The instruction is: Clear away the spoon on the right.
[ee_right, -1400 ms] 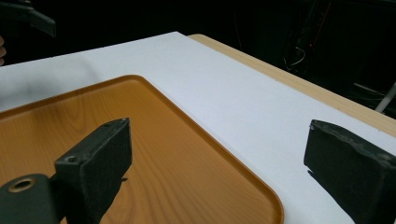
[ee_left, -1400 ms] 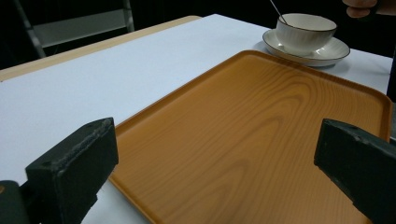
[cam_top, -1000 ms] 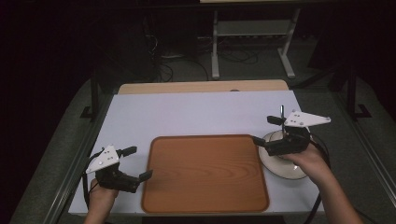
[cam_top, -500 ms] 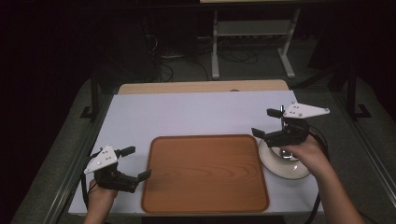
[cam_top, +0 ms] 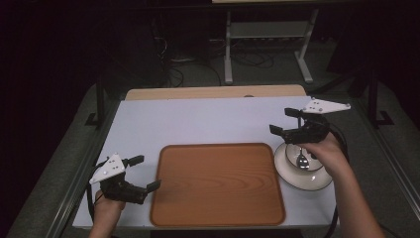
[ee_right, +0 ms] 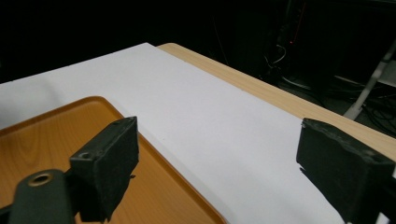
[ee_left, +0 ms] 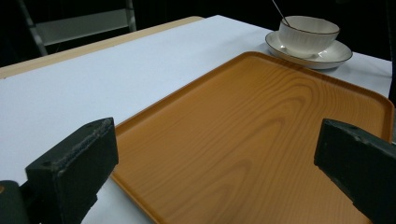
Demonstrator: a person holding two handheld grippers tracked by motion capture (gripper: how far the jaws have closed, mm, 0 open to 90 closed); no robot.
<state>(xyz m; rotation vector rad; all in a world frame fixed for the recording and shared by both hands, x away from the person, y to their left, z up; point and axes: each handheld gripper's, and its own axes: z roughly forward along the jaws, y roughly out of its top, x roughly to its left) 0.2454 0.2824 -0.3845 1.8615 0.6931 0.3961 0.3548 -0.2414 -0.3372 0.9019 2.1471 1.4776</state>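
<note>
Hovering at right-centre of the high view, right hand-held gripper [cam_top: 288, 121] has jaws wide, nothing between them; they have just been closing slightly. It sits above the far edge of the saucer [cam_top: 292, 174], which holds a white bowl [cam_top: 302, 157] with a spoon [cam_top: 302, 161] in it, right of the wooden tray [cam_top: 218, 183]. Left hand-held gripper [cam_top: 143, 173] at lower left, jaws wide and empty, just beside the tray's left edge over the white desk [cam_top: 198, 119]. Left gripper view: tray ahead, bowl [ee_left: 308, 35] on saucer at upper right.
</note>
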